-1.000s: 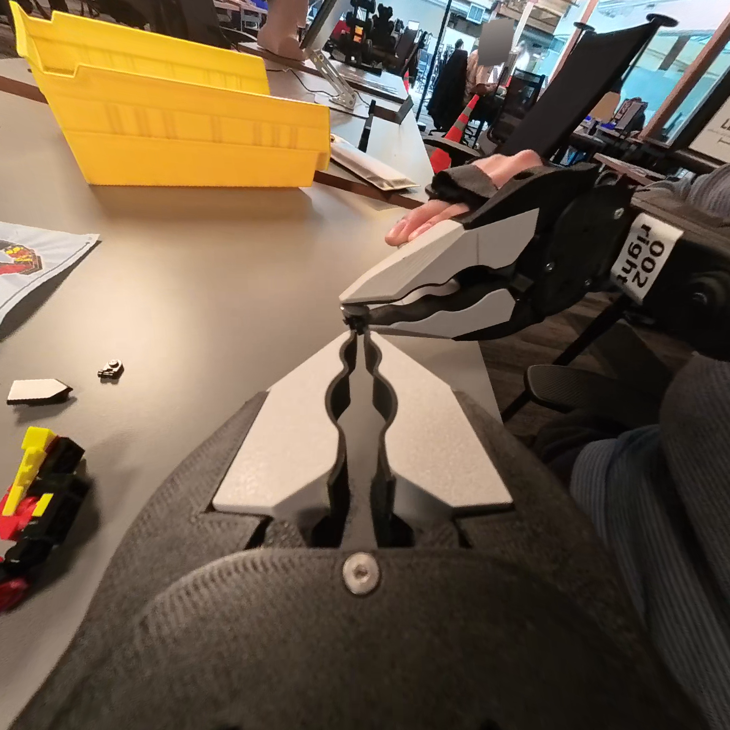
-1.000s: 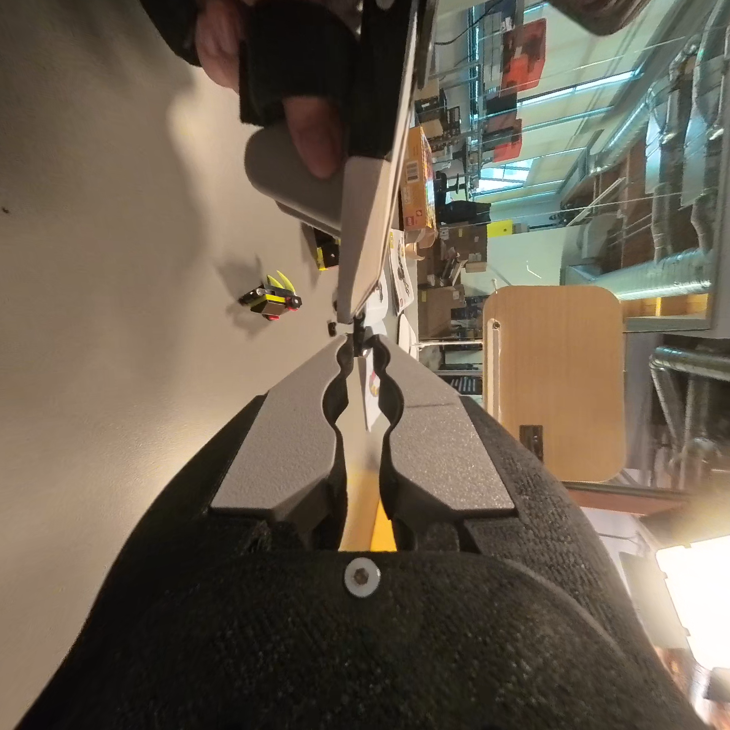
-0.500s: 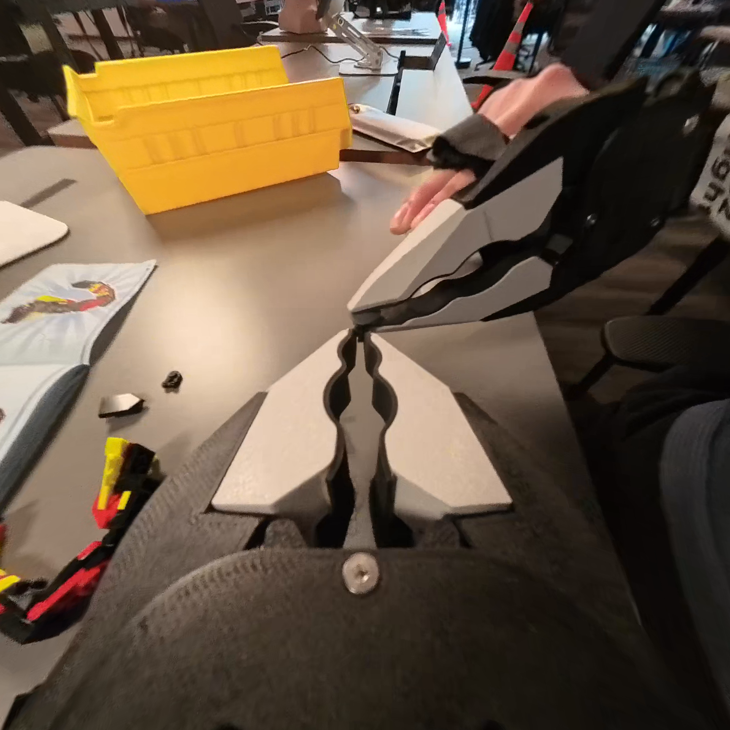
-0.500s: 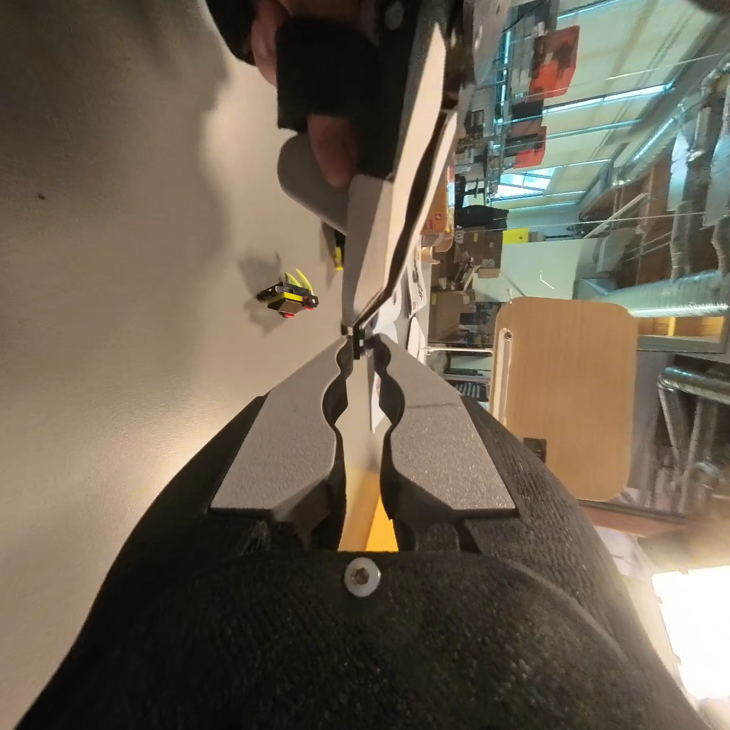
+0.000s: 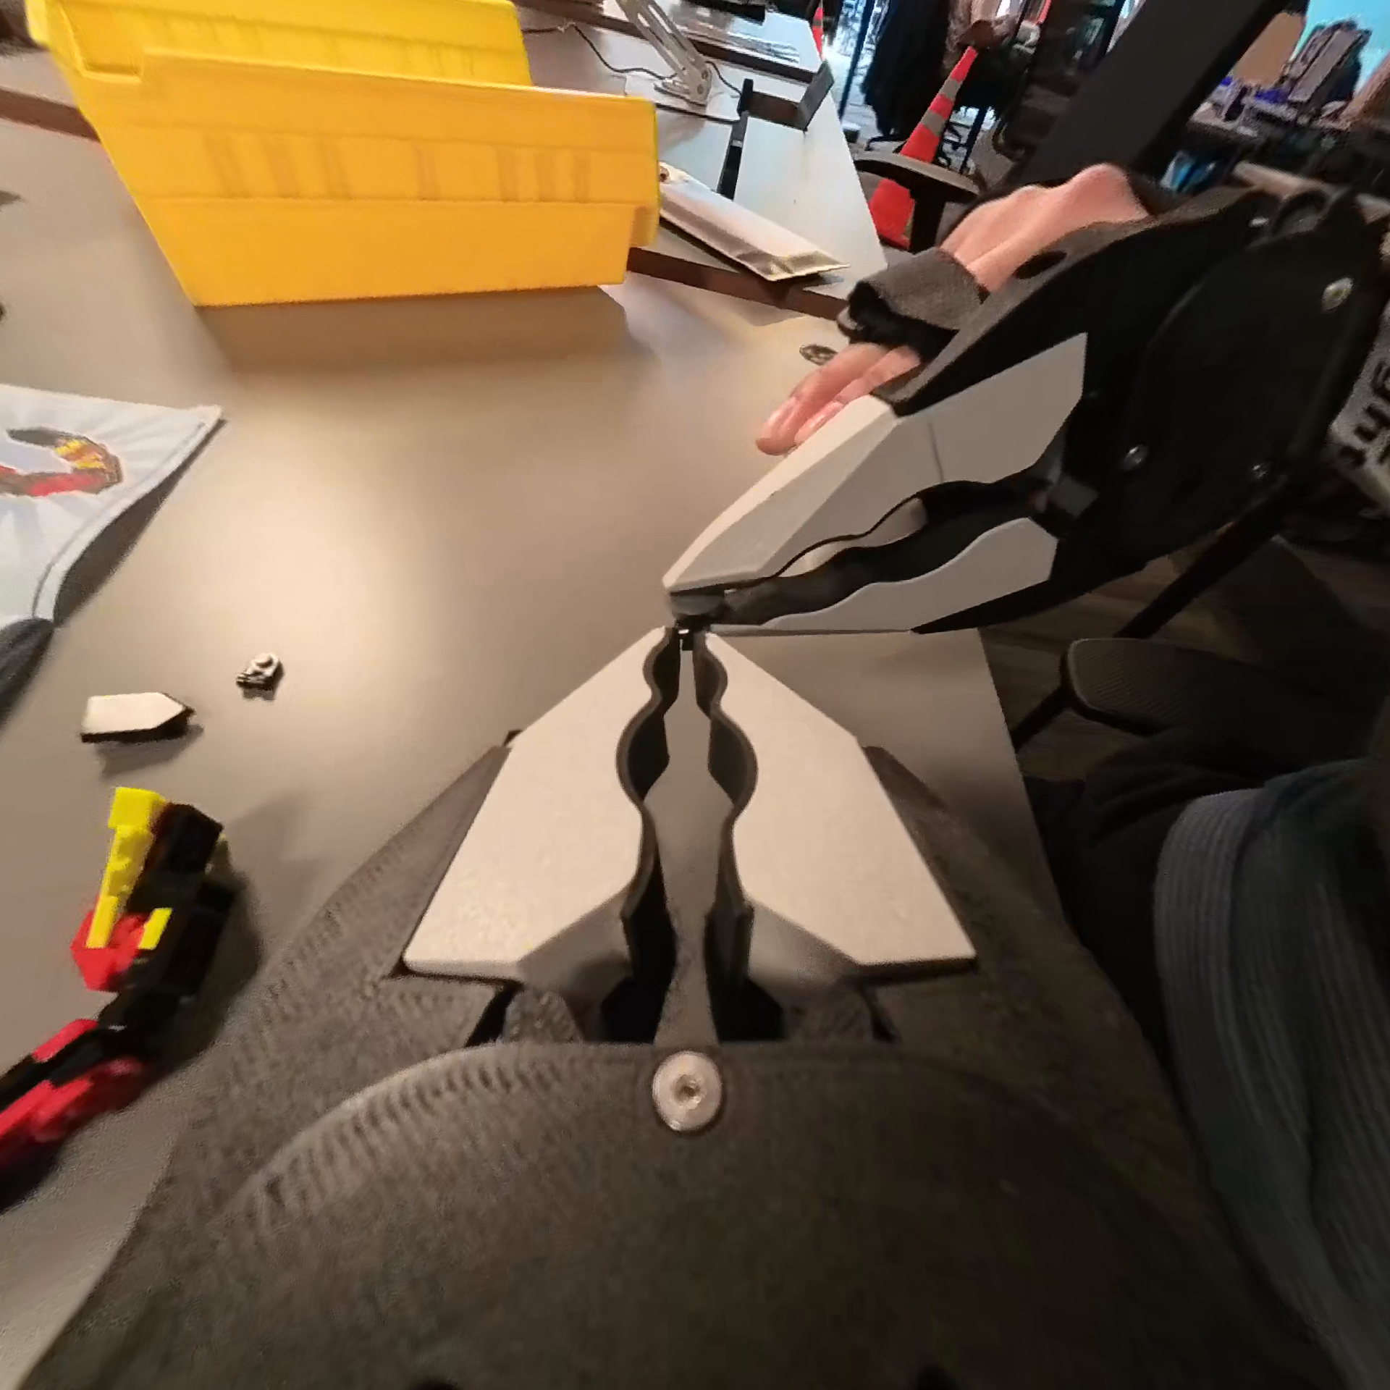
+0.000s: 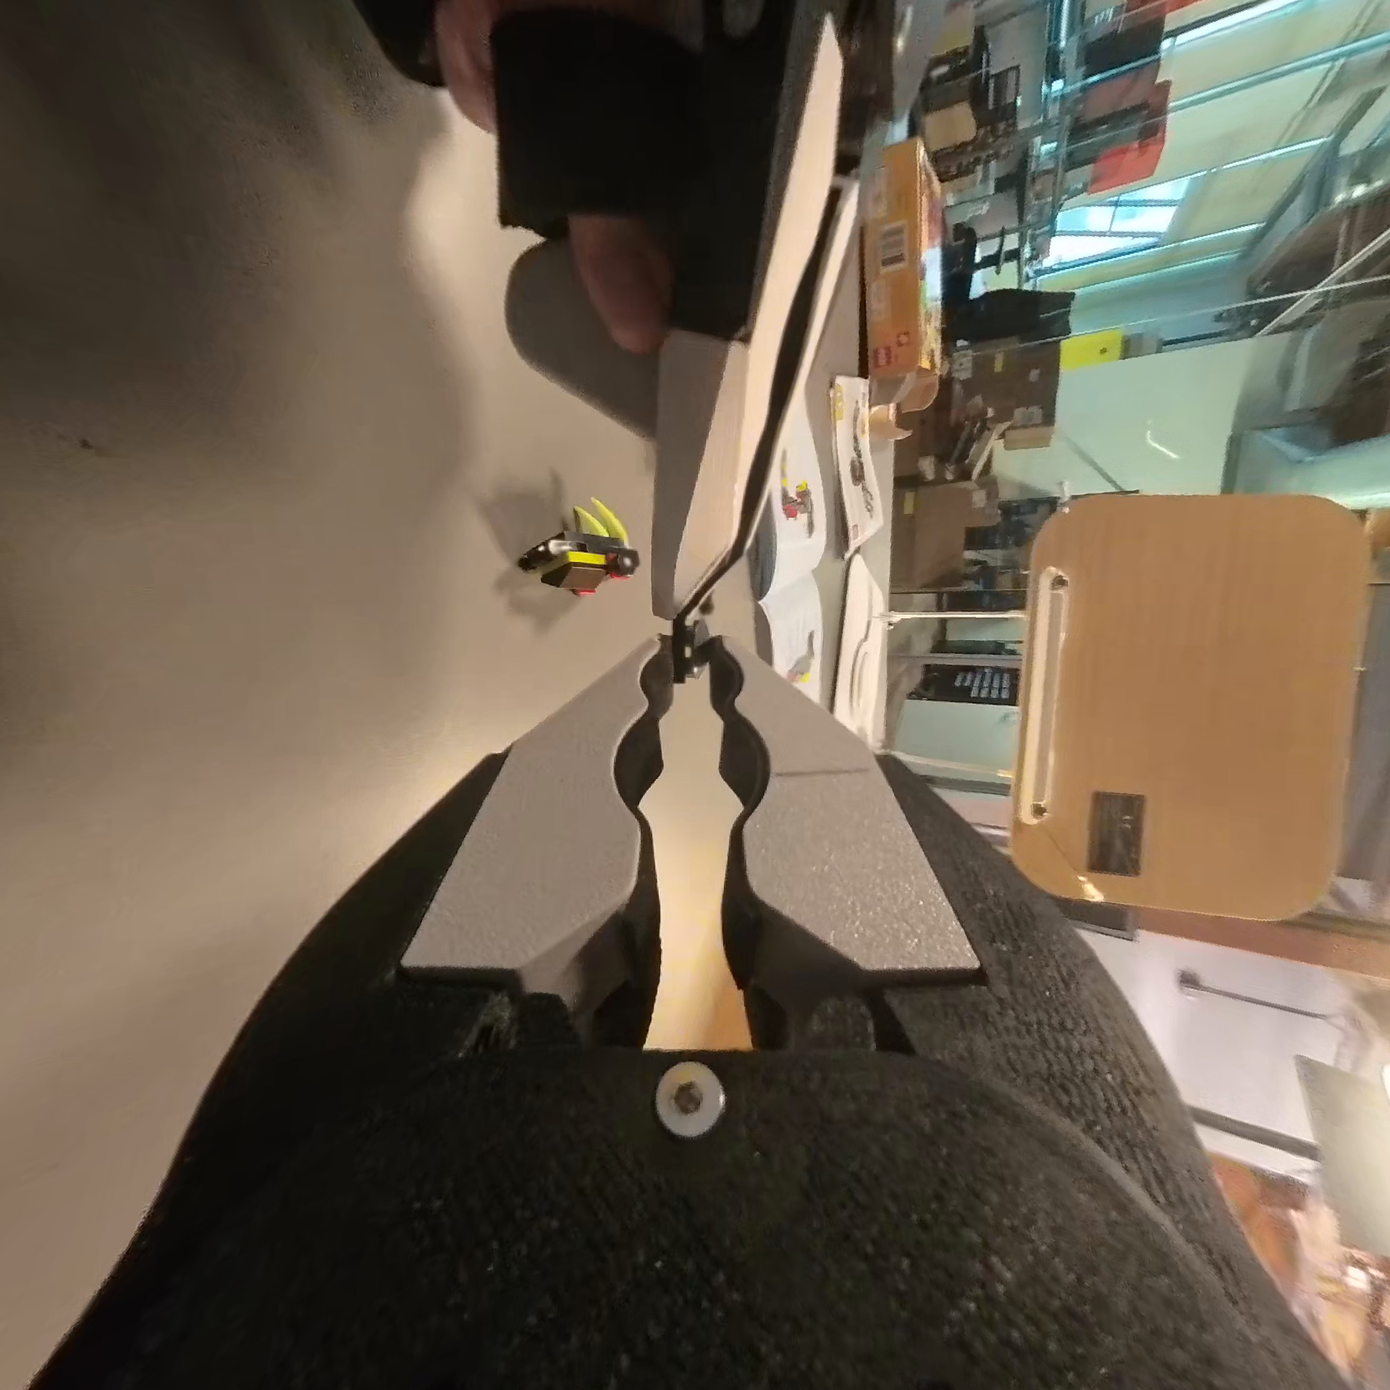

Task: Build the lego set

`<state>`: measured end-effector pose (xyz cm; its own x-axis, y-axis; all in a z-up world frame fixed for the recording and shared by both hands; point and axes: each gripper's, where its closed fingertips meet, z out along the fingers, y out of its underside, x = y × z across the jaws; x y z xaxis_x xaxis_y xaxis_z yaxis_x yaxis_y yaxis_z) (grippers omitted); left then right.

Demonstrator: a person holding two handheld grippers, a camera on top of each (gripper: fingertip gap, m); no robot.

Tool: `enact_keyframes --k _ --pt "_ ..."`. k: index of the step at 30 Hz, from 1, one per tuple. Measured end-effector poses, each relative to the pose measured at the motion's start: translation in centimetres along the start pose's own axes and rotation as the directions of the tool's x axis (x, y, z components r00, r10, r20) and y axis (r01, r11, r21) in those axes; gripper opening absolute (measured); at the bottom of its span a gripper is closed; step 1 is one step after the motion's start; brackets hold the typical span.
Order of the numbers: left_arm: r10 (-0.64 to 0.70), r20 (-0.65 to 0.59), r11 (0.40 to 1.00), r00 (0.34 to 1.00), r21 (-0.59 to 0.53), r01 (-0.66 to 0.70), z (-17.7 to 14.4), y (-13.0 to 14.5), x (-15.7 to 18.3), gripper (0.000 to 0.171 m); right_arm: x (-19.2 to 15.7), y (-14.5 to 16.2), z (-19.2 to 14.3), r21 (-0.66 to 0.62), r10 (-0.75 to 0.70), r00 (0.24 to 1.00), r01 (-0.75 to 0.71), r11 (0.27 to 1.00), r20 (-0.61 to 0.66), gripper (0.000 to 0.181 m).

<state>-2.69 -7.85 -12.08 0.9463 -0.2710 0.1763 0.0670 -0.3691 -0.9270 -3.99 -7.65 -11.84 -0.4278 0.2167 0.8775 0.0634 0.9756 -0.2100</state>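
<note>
Left gripper [image 5: 683, 639] pinches a tiny black piece [image 5: 684, 635] at frame centre; our right gripper [image 5: 696, 602], tips closed on it too, meets it tip-to-tip from the right. We judge the half-built model [image 5: 113, 948] at lower left lies nearer our left.

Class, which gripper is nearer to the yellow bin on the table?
Roughly equal: the left gripper and right gripper meet tip to tip on a tiny black piece, both well short of the yellow bin.
</note>
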Motion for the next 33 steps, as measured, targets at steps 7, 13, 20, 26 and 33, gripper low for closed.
enact_keyframes --k 7,13,20,26,33 --pt "0.009 -0.012 0.998 1.0 -0.061 -0.01 0.6 1.4 0.1 0.002 -1.7 0.4 0.4 -0.002 0.151 0.967 -0.154 0.988 0.205 0.006" --pt "0.022 -0.031 0.998 0.999 -0.066 -0.024 0.7 1.4 0.4 0.003 -2.2 0.3 0.2 0.06 0.292 0.884 -0.335 0.94 0.364 0.006" --pt "0.017 -0.059 0.997 0.998 -0.068 -0.021 0.8 1.5 0.8 0.003 -2.5 0.2 -0.2 0.077 0.395 0.787 -0.484 0.872 0.474 0.008" --pt "-0.033 -0.089 0.997 0.996 -0.069 0.027 0.8 1.4 0.9 0.003 -2.6 0.1 -0.4 0.051 0.494 0.683 -0.611 0.79 0.538 0.008" --pt "-0.074 -0.11 0.995 0.991 -0.076 0.066 0.8 1.5 1.0 0.003 -2.7 0.1 -0.5 0.04 0.517 0.667 -0.632 0.774 0.536 0.007"
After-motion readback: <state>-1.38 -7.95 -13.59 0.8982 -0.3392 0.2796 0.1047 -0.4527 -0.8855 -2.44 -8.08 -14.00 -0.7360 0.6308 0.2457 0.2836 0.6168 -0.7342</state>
